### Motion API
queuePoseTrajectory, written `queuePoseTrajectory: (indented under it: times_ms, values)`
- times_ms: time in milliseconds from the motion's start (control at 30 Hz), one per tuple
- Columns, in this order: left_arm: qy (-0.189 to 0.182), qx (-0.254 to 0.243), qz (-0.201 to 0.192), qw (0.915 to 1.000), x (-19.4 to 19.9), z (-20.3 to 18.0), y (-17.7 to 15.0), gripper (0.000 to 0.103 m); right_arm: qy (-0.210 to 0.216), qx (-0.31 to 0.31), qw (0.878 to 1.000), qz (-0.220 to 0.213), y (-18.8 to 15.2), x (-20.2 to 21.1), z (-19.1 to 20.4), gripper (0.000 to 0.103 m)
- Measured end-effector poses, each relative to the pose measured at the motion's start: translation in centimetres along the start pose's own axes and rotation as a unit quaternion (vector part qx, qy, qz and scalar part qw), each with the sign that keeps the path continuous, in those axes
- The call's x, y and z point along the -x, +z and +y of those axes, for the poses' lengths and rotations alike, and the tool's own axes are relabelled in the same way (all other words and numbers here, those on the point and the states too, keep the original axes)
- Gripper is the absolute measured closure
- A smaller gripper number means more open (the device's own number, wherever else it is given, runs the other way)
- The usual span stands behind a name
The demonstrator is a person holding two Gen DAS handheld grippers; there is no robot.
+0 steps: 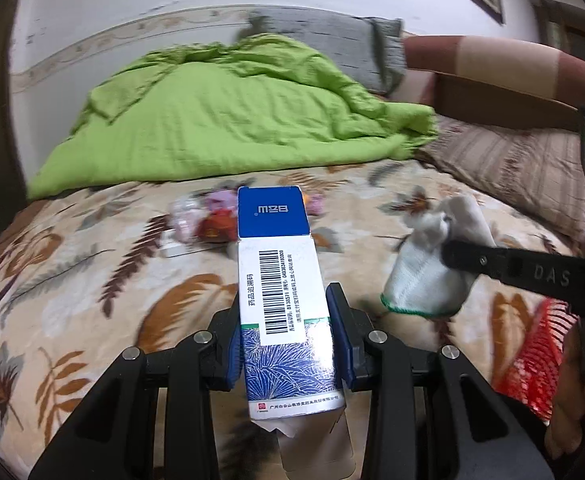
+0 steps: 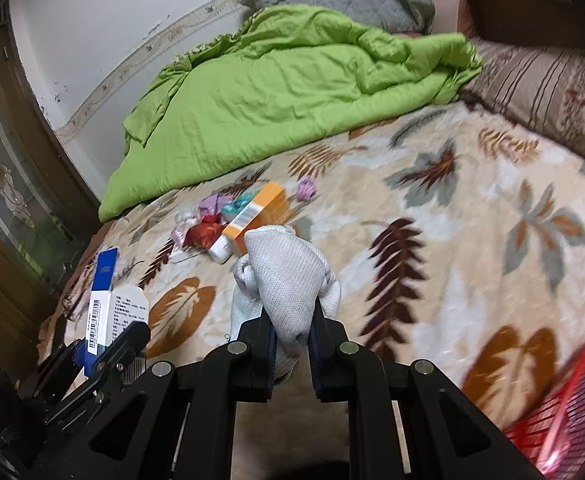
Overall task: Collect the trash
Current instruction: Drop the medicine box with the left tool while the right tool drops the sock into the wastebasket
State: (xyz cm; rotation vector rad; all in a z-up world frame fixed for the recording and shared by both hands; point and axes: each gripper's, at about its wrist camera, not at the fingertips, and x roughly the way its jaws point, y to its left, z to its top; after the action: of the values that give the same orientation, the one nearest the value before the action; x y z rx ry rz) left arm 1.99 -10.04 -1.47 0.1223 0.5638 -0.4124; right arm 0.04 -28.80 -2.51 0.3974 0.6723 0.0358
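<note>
My left gripper point(image 1: 288, 320) is shut on a blue-and-white medicine box point(image 1: 280, 280) with a barcode, held above the bed; it also shows in the right wrist view point(image 2: 100, 304). My right gripper point(image 2: 292, 320) is shut on a white knitted glove point(image 2: 288, 276), also seen in the left wrist view point(image 1: 432, 264). A small pile of trash lies on the bed ahead: an orange box point(image 2: 258, 212), a red wrapper point(image 2: 202, 234) and purple and teal wrappers point(image 2: 216, 202).
A red mesh basket point(image 2: 564, 412) sits at the lower right, also in the left wrist view point(image 1: 540, 356). A green quilt point(image 1: 232, 116) covers the far side of the leaf-patterned blanket point(image 2: 472, 240). Pillows point(image 1: 512, 168) lie at right. A wooden door point(image 2: 8, 184) stands left.
</note>
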Motion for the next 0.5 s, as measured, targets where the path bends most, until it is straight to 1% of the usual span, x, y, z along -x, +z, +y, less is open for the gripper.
queuePoseTrajectory:
  times_ms: [133,267,400,467,500]
  values:
    - [-0.050,-0.029,0.007,0.9983,0.2,-2.4,0.7,0.067,-0.013,-0.007,1.000,-0.002,-0.1,3.0,-2.6,0.088]
    - [-0.096,-0.061,0.007,0.9935,0.5,-5.2,1.6,0.067,-0.037,-0.019,0.999,0.000,-1.1,7.1,-6.5,0.088]
    - [-0.149,-0.092,0.019,0.9844,0.6,-8.9,2.6,0.067,-0.081,-0.042,0.996,-0.005,-2.4,11.8,-11.0,0.088]
    - [-0.175,-0.108,0.026,0.9783,0.7,-11.0,2.9,0.067,-0.110,-0.062,0.992,-0.010,-3.1,14.3,-13.4,0.088]
    - [-0.193,-0.117,0.030,0.9737,0.9,-12.4,3.1,0.067,-0.118,-0.073,0.990,-0.013,-3.2,15.3,-14.4,0.087]
